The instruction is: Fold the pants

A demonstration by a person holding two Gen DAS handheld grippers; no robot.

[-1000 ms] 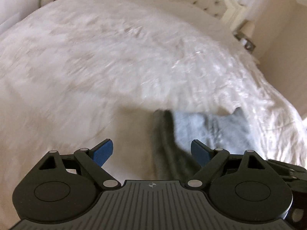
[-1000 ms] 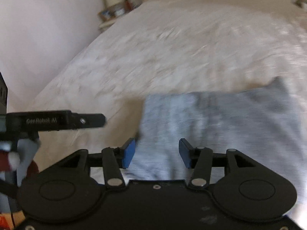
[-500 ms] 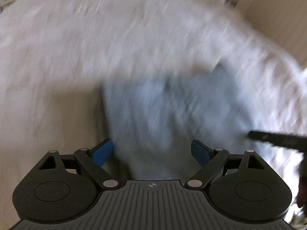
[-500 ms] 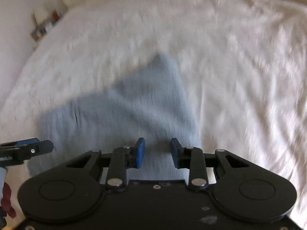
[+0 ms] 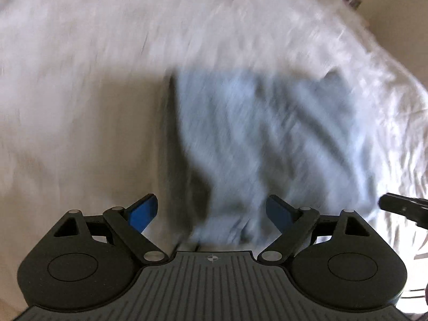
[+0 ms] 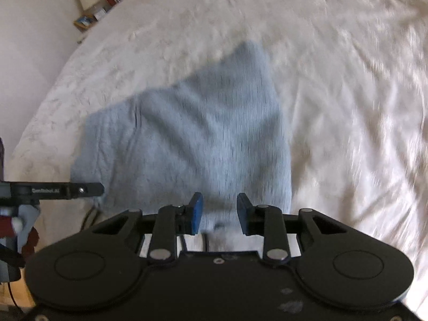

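both grippers hang over the folded pale blue knit pants (image 6: 192, 139) lying on the white bedspread (image 6: 334, 107). left gripper (image 5: 211, 214) is spread wide, holding nothing. right gripper (image 6: 218, 212) has just been closing, jaws narrowly apart, nothing pinched.

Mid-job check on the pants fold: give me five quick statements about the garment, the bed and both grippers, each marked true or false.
1. The pants are pale blue. True.
2. The pants hang off the floor-side edge of the bed. False: they lie on the white bedspread.
3. The left gripper stands wide open. True.
4. The right gripper is wider open than the left. False: its blue pads sit closer together.
5. The pants are spread out full length. False: they lie as a compact folded bundle.
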